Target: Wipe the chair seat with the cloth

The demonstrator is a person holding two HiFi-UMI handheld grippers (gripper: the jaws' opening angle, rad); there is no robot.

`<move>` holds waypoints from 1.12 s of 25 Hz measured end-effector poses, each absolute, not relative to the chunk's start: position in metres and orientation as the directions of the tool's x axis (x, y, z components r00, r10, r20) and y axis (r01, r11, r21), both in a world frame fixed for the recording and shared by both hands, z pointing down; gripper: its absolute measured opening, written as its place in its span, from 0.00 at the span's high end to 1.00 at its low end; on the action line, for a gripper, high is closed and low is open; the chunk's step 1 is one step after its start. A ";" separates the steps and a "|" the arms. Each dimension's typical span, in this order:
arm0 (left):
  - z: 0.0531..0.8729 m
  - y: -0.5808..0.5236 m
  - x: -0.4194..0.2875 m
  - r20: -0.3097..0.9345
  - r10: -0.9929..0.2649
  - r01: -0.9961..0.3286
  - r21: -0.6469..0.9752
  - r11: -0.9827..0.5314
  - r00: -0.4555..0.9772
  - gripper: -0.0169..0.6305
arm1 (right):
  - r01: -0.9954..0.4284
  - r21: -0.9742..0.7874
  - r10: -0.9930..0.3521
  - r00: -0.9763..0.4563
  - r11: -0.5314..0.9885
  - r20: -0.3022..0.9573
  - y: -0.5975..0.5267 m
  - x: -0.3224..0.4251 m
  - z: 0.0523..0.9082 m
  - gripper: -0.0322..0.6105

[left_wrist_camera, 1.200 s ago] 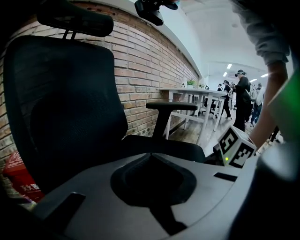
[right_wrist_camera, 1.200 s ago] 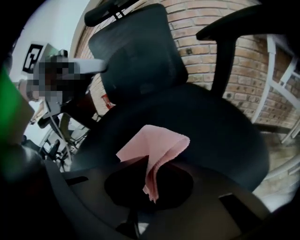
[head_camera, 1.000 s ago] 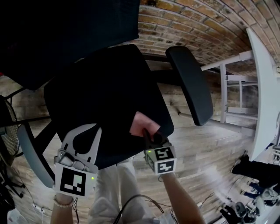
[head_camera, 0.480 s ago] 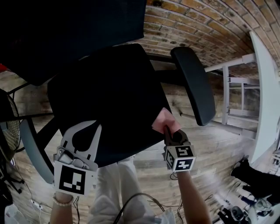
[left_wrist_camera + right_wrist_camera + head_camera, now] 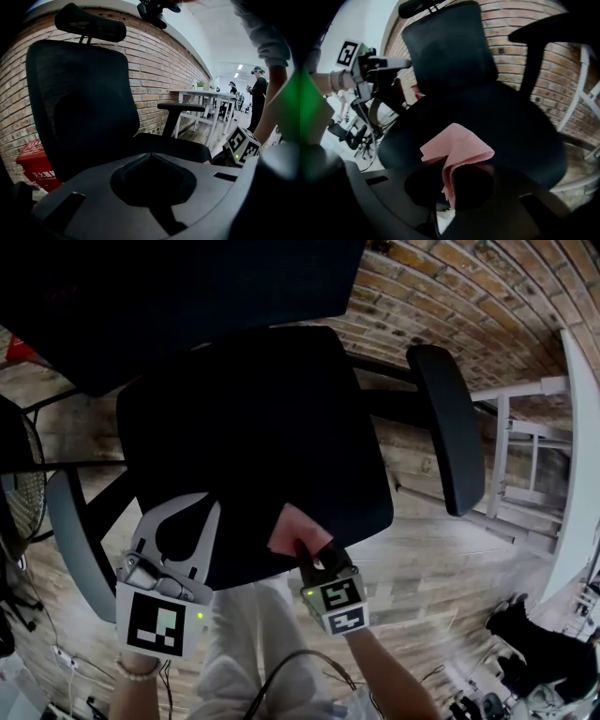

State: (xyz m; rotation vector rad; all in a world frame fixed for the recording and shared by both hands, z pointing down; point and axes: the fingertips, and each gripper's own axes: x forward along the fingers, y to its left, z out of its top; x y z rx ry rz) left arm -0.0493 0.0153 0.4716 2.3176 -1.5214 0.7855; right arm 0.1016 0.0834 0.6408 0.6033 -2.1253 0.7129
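The right gripper (image 5: 307, 551) holds a pink cloth (image 5: 289, 524) at the black chair seat (image 5: 248, 432) front edge.

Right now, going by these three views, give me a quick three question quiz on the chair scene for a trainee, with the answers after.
1. True or false: the left hand-held gripper is clamping the cloth.
2. Where on the chair seat is the cloth? A, by the front edge; B, dead centre; C, at the far edge.
3. Fill in: the cloth is ____ in colour.
Key: 1 false, the right hand-held gripper is shut on it, and the left one is shut on nothing. 2 A. 3 pink.
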 end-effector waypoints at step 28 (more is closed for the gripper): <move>0.431 -0.003 -0.138 0.473 -0.856 -0.969 -0.019 -0.246 0.208 0.95 | -0.252 -0.288 0.035 -0.693 0.924 0.720 0.013 -0.132 0.638 0.87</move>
